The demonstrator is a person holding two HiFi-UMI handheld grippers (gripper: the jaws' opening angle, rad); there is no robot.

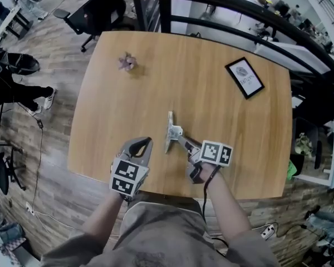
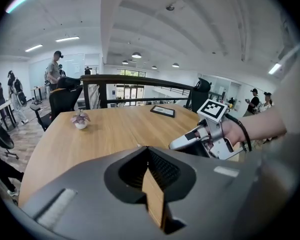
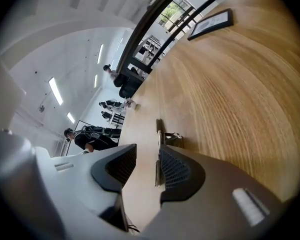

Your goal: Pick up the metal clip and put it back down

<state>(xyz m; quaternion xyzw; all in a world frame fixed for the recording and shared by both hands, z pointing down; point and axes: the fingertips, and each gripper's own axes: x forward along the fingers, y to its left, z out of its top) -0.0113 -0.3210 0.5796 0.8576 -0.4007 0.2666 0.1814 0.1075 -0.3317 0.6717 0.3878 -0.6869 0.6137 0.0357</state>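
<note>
The metal clip (image 1: 169, 130) lies on the wooden table (image 1: 200, 77) near its front middle, a long thin bar with a small handle on one side. My right gripper (image 1: 178, 140) reaches it from the lower right. In the right gripper view the clip's bar (image 3: 157, 145) runs between the open jaws, close against the right pad (image 3: 174, 170) and clear of the left pad. My left gripper (image 1: 146, 143) hovers just left of the clip, its jaws together and empty. The left gripper (image 2: 148, 153) view shows only a sliver of table between its pads, with the right gripper (image 2: 190, 140) ahead.
A small potted plant (image 1: 127, 62) stands at the table's far left. A black-framed card (image 1: 244, 77) lies at the far right. A dark railing (image 1: 222, 7) runs behind the table, with an office chair (image 1: 94, 15) beside it. The front table edge (image 1: 156, 191) is close to me.
</note>
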